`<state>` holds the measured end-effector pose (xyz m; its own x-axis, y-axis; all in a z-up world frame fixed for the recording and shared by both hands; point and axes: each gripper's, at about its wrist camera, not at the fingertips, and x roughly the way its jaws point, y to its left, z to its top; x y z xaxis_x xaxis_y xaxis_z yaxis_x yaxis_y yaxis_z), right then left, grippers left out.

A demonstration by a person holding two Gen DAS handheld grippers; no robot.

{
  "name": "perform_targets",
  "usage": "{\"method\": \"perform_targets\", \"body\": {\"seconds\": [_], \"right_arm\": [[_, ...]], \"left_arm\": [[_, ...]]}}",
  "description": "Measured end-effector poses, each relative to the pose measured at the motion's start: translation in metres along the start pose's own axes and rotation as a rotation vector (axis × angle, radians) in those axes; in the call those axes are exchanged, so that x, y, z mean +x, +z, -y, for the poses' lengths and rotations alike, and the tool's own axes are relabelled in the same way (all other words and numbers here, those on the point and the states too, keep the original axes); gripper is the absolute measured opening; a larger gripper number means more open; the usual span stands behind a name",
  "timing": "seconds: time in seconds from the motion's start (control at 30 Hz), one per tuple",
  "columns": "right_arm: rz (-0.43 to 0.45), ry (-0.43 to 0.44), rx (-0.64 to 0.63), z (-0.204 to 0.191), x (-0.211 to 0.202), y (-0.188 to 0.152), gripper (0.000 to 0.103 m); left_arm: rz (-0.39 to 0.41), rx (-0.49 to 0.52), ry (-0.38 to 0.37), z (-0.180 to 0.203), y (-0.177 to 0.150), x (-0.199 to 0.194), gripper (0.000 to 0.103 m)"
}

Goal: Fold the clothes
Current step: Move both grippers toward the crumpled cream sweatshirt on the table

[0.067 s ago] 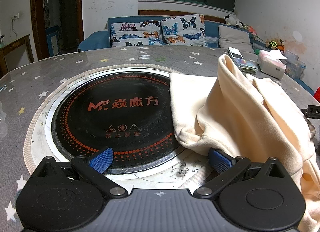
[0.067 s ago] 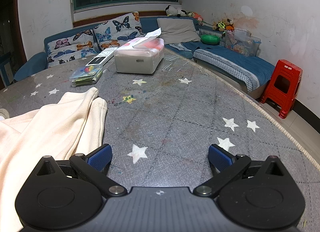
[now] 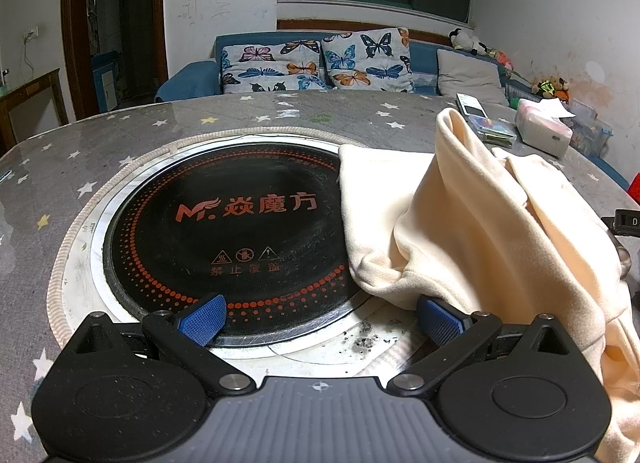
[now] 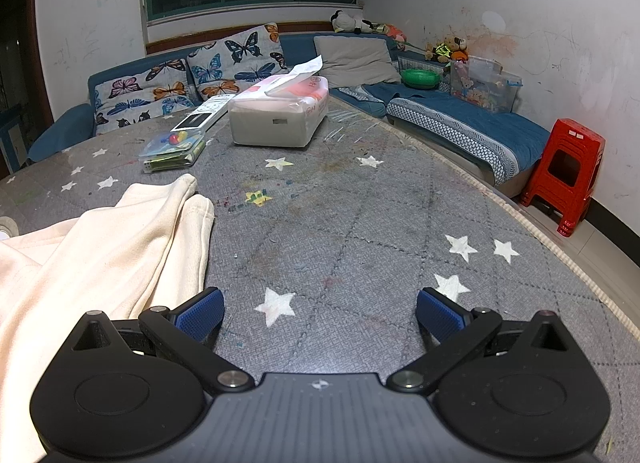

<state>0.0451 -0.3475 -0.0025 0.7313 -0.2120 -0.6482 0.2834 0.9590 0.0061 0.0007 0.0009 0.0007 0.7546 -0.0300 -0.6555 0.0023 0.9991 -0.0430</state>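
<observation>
Unchanged from a moment ago: left gripper [image 3: 320,319] spread wide, gripping nothing, low over the rim of the black cooktop disc [image 3: 224,231]; right gripper [image 4: 320,313] equally wide and empty above the grey starred tablecloth [image 4: 360,223]. Cream garment [image 3: 500,231] heaped just beside the left gripper's right finger, partly over the disc; bunched beside the right gripper's left finger [image 4: 200,313]. Farther off, a tissue pack [image 4: 280,115].
</observation>
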Motion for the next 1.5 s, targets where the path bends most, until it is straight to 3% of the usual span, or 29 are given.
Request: {"method": "perform_targets", "body": {"seconds": [0.27, 0.5, 0.87, 1.5], "right_arm": [[0.001, -0.006, -0.007, 0.001, -0.002, 0.0, 0.103], [-0.002, 0.042, -0.035, 0.0, -0.004, -0.002, 0.103], [0.029, 0.115, -0.069, -0.003, -0.041, -0.004, 0.103], [0.038, 0.237, -0.156, -0.018, -0.101, -0.023, 0.103]], "left_arm": [[-0.003, 0.001, 0.003, 0.0, 0.0, 0.002, 0.103], [-0.023, -0.014, 0.022, -0.002, 0.003, -0.003, 0.103], [0.009, -0.037, 0.027, -0.004, 0.01, -0.026, 0.103], [0.073, -0.001, -0.038, 0.023, 0.014, -0.068, 0.103]]}}
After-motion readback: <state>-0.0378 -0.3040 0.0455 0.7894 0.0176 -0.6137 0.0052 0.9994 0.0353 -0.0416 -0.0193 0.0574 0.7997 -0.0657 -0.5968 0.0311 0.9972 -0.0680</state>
